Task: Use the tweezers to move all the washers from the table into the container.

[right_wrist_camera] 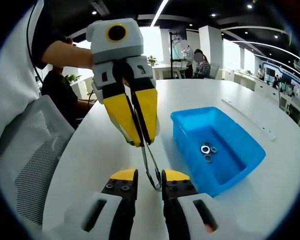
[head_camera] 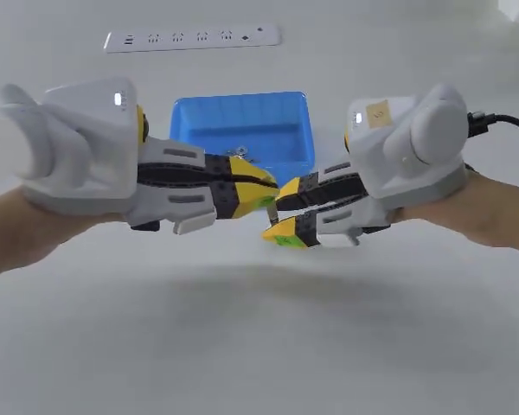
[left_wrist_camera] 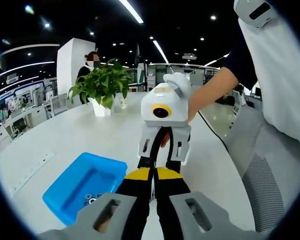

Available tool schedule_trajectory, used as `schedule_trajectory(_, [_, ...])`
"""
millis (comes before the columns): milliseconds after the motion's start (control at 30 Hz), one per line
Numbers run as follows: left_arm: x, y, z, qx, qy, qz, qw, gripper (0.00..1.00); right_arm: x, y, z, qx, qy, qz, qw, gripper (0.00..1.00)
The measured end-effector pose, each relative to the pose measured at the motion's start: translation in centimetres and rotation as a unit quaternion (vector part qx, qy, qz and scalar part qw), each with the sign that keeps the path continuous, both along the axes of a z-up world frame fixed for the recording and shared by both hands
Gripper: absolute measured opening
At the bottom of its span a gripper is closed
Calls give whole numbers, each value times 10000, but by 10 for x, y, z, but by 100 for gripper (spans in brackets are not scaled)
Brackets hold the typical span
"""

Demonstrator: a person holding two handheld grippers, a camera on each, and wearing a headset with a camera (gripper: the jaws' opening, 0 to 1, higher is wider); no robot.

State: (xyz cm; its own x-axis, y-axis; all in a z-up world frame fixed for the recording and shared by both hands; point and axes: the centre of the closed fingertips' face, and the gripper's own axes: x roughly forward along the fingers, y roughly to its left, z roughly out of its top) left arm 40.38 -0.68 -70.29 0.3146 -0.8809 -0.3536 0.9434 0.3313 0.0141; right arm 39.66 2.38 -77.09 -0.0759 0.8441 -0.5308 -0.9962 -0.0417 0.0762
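Right gripper view first: the right gripper [right_wrist_camera: 150, 176] has its yellow-tipped jaws parted by a narrow gap, and the joined end of the tweezers [right_wrist_camera: 149, 160] sits in that gap, close against one jaw, not clamped. Straight ahead of it, the left gripper [right_wrist_camera: 140, 140] points back nose to nose, jaws drawn almost together on the other end of the tweezers, so that one has the tool pinched. Off to the side of both grippers stands the blue container [right_wrist_camera: 225, 155] on the white worktop [right_wrist_camera: 100, 150], a few washers [right_wrist_camera: 206, 149] lying on its floor. From the head view, the two grippers meet tip to tip above the worktop, the left one's jaws tight, the right one's yellow tips standing apart, the container just beyond them. From the left gripper view, its own jaws are close together, the right gripper dead ahead, the container down beside it.
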Motion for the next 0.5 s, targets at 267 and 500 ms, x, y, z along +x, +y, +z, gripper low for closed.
schedule_trajectory(267, [-1, -5, 2, 10, 1, -20, 10000, 5, 5, 1, -1, 58, -74, -7, 10000, 13])
schedule_trajectory(500, [0, -4, 2, 23, 2, 17, 10000, 5, 5, 2, -1, 59, -303, 95, 9995, 10])
